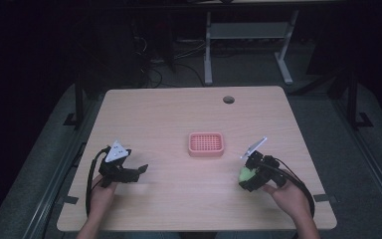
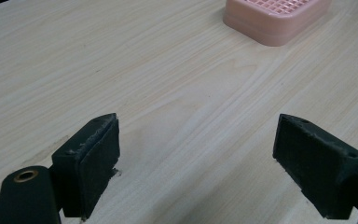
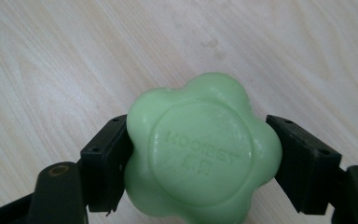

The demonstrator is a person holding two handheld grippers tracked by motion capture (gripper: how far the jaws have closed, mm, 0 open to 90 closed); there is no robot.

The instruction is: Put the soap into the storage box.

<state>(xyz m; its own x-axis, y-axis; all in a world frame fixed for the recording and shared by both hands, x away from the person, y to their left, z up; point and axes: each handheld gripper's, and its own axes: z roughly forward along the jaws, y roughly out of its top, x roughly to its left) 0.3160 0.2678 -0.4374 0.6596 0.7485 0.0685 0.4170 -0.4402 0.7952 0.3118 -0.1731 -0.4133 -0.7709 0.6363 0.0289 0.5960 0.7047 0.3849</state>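
A pale green flower-shaped soap [image 3: 200,151] with raised lettering sits between the jaws of my right gripper [image 3: 198,154], which is shut on it just above the wood. In the high view that gripper [image 1: 247,175] holds the green soap [image 1: 246,174] at the table's front right. A pink slotted soap dish [image 1: 206,144] rests at the table's middle, apart from both grippers. My left gripper [image 1: 142,170] hovers at the front left, jaws wide apart with bare wood between them [image 2: 196,154]. The pink dish [image 2: 275,18] lies farther ahead of it, at the upper right of the left gripper view.
The light wooden table [image 1: 164,114] has a round cable hole [image 1: 228,99] near its far edge. Beyond it stand white desk legs [image 1: 208,50] and cables on a dark floor. Bare wood lies between the dish and both grippers.
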